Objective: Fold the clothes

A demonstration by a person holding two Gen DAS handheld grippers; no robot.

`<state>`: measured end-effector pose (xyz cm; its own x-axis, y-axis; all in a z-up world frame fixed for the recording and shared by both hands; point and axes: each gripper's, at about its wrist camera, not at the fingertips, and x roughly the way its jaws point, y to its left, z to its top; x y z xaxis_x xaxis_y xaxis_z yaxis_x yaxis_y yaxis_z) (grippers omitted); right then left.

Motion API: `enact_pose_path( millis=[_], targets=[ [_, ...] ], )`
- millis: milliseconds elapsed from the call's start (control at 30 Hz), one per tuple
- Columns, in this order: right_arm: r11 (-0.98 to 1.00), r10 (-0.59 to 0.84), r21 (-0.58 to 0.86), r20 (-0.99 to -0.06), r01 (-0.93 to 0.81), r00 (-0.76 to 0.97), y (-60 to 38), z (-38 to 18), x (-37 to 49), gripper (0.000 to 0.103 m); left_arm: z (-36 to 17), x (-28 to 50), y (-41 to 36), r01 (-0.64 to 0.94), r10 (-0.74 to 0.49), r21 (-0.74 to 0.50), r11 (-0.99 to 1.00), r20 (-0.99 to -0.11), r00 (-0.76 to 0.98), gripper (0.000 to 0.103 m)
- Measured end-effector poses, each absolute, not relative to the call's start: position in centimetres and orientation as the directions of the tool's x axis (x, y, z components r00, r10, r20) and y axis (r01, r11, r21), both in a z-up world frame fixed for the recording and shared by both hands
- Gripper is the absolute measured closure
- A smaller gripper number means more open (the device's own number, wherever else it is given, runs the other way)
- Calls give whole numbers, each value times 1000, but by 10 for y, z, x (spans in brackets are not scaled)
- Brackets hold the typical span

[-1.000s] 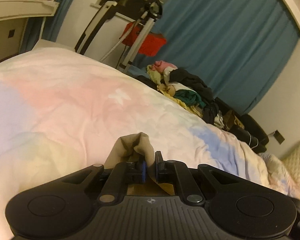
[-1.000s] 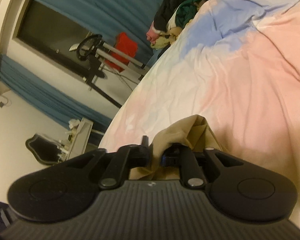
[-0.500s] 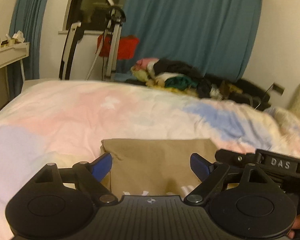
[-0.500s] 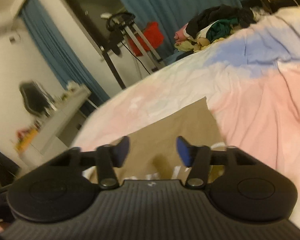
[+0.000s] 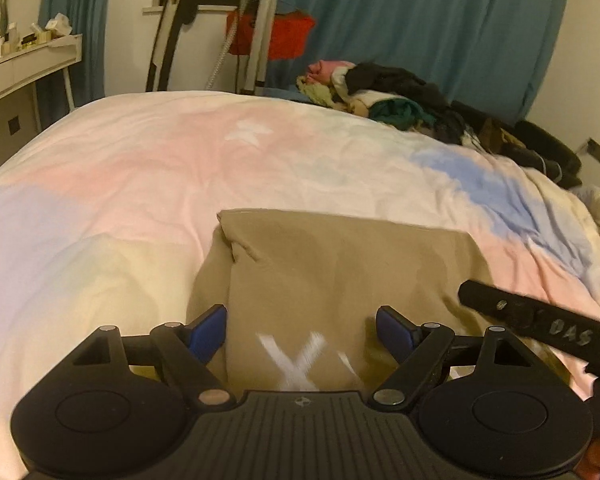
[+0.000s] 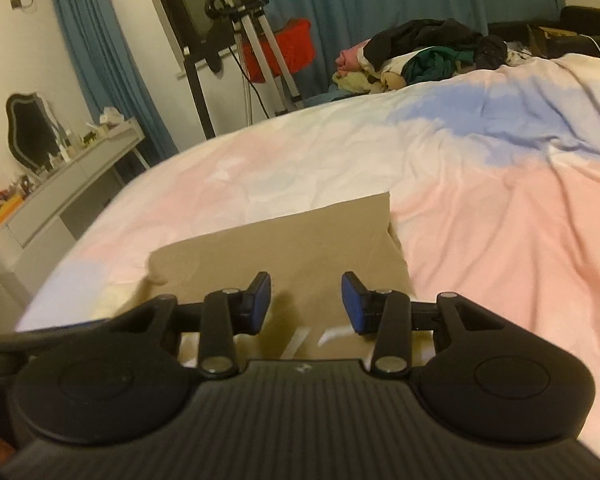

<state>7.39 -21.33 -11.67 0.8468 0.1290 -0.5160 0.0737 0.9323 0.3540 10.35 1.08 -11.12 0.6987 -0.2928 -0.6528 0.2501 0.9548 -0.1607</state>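
Note:
A tan garment [image 5: 340, 264] lies folded flat in a rectangle on the pastel duvet [image 5: 160, 168], with a white print [image 5: 296, 364] at its near end. My left gripper [image 5: 302, 332] hovers over that near end, jaws wide and closing slightly, with nothing pinched between them. In the right wrist view the same tan garment [image 6: 284, 240] lies under my right gripper [image 6: 306, 302], whose jaws stand apart and are closing, the pads off the cloth. The right gripper's black side bar [image 5: 532, 320] shows at the garment's right edge.
A heap of unfolded clothes [image 5: 388, 92] lies at the bed's far side, before the blue curtain. A metal stand with a red item [image 5: 260, 36] is behind the bed. A white desk [image 6: 72, 168] with small items stands to the left. The duvet [image 6: 500, 220] stretches right.
Both grippers were shut on bunched tan cloth a second ago. They opened and let go, and the garment now lies flat. Both views rolled back to level.

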Motion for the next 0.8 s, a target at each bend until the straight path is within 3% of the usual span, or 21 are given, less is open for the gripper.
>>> enact_pose_path(
  millis=[267,433,600,700,800],
  targets=[
    [938,98,333,-507,90,857,-212,-92,20,59,-88,58,13,300,-327,-156,941,-647,689,18],
    [945,89,302,-607,125,790,-207,-115,35,60,-94,55,16,267,-302,-159,950,-679,669,18],
    [933,94,324,-636,154,766,-210,-125,37,60,-88,49,33,225,-353,-273,935,-711,608,18],
    [912,104,370,-625,176,774,-215,-123,33,60,-79,36,48,209,-453,-408,889,-711,538,18],
    [896,115,402,-621,190,775,-218,-125,34,60,-79,22,59,213,-569,-542,813,-663,486,10]
  ],
)
